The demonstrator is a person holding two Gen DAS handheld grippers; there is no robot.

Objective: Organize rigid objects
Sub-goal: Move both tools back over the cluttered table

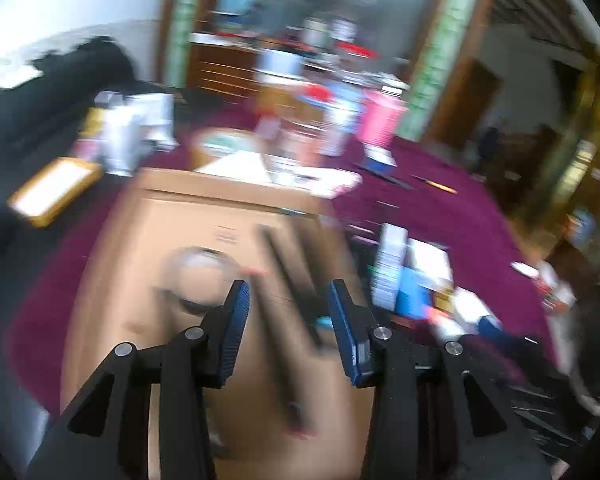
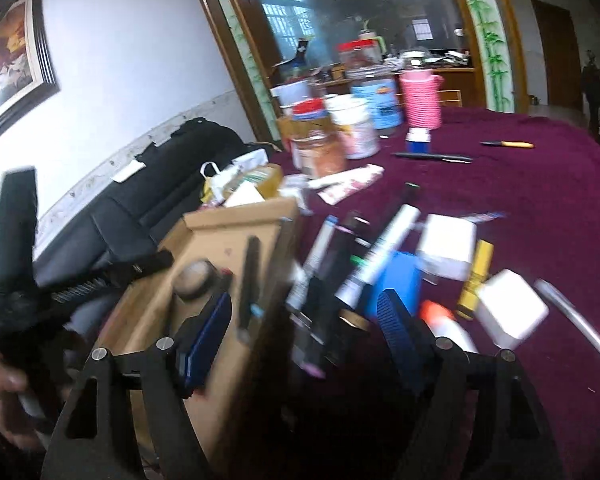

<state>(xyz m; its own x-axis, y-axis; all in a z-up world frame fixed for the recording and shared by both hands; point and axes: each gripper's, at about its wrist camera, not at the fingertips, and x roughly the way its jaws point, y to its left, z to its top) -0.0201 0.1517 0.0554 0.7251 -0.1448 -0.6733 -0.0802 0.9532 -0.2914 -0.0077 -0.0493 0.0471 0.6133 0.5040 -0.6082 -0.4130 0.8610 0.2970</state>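
1. Grippers first: the left gripper [image 1: 288, 304] has its blue pads apart with nothing pinched, hanging over the cardboard box [image 1: 180, 216]. The right gripper [image 2: 306, 320] is spread wide and empty too, straddling the box's near wall [image 2: 260, 320], one finger over the inside and one over the clutter outside.

2. What's in the box, as far as the blur lets me tell: a roll of clear tape [image 1: 198, 280] lying flat, a long dark stick-like thing [image 1: 284, 300] beside it (pen? brush? can't say), and something small and teal [image 1: 323, 323] near the right pad. Lots of bare cardboard floor left.

3. What's outside, on the maroon tablecloth [image 2: 540, 208] just beside the box: a pile of markers and pens [image 2: 380, 256], a blue box [image 2: 400, 276], a white box [image 2: 448, 252], a yellow tube [image 2: 476, 280], another white block [image 2: 512, 312] and a silvery pen [image 2: 576, 320]. My guess is these go in next.

4. Handling-wise, everything looks light and stiff. The pens are smooth and round, so they'll probably roll or twist if grabbed near an end. I'd pinch a marker mid-barrel, across its width. The boxes want a grip on two flat opposite faces.

5. Jars and tubs [image 2: 356, 132] plus a pink container [image 2: 420, 100] stand at the far side, well apart from the box.
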